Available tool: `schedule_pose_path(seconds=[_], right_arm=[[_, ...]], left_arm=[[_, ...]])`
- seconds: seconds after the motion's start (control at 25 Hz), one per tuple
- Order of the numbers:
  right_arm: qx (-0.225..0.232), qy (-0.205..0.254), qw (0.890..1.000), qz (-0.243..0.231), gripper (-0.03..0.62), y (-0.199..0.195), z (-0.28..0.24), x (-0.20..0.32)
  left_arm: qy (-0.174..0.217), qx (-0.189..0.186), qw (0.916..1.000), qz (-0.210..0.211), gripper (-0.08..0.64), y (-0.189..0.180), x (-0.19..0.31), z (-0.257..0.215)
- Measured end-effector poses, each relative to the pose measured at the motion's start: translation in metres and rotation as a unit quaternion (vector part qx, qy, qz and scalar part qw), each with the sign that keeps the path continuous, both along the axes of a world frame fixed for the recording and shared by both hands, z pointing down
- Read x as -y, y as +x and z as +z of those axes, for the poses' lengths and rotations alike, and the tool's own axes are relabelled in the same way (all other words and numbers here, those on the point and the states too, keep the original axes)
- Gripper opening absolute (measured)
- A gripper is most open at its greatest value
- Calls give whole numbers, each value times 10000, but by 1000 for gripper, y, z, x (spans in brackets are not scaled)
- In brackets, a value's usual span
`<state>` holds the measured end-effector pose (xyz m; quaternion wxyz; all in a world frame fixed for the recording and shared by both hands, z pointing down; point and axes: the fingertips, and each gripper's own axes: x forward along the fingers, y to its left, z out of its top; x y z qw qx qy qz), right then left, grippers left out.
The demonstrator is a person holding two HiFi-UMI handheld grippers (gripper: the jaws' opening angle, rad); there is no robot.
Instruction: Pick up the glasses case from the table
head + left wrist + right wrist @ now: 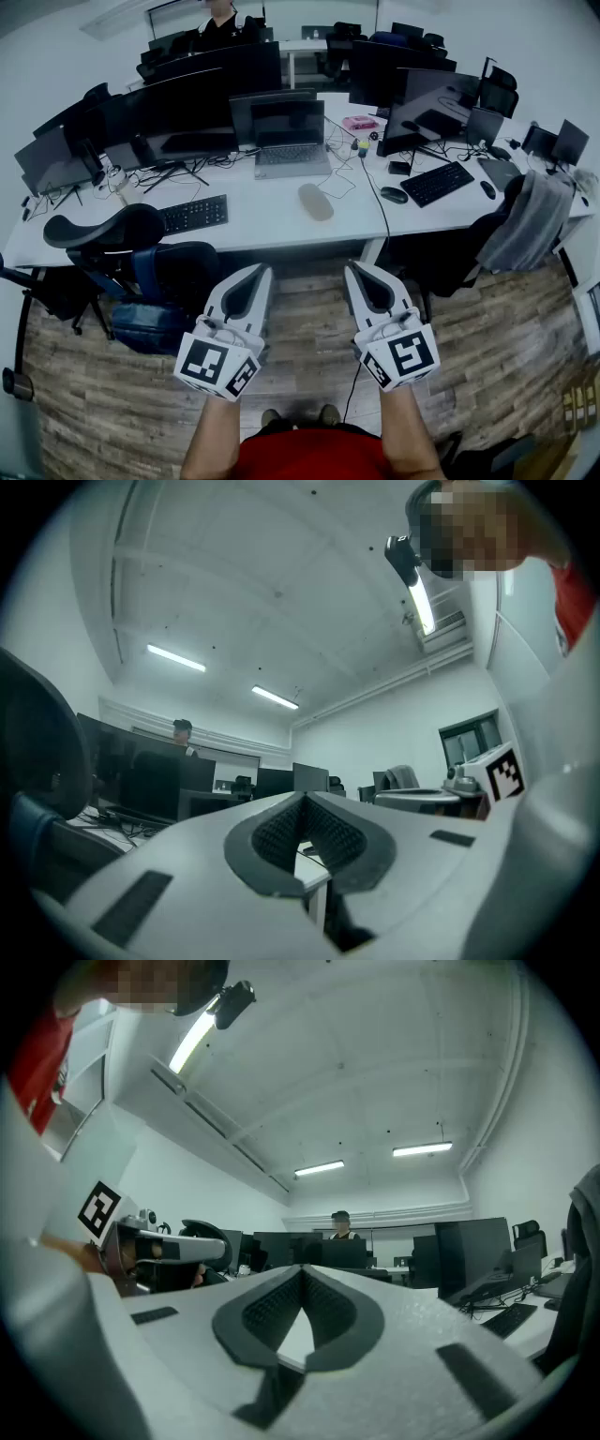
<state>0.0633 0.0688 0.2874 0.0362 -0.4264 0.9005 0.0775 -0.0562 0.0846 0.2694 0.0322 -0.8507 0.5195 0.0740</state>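
Observation:
The glasses case (316,202) is a beige oval pouch lying on the white table (272,220), in front of the laptop. Both grippers hover over the floor short of the table's near edge, well apart from the case. My left gripper (261,270) is shut with nothing in it, its tips meeting (302,795). My right gripper (354,267) is likewise shut and empty (302,1268). Each points roughly level toward the table. Neither gripper view shows the case.
A laptop (289,141), two keyboards (192,214) (437,183), a mouse (394,195), a pink box (359,123), cables and several monitors crowd the table. A black chair (127,246) stands front left, and another at right carries a grey jacket (525,223). A person (222,19) sits at the back.

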Motion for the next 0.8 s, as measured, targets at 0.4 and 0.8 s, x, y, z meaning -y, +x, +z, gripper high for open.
schedule_pose_path(seconds=[0.4, 0.8], right_arm=[[83, 4, 9998, -180, 3, 17, 1, 7], [91, 2, 9992, -396, 5, 56, 6, 23]], left_arm=[[-40, 94, 9999, -137, 11, 17, 8, 2], [-144, 215, 9986, -452, 11, 56, 32, 8]])
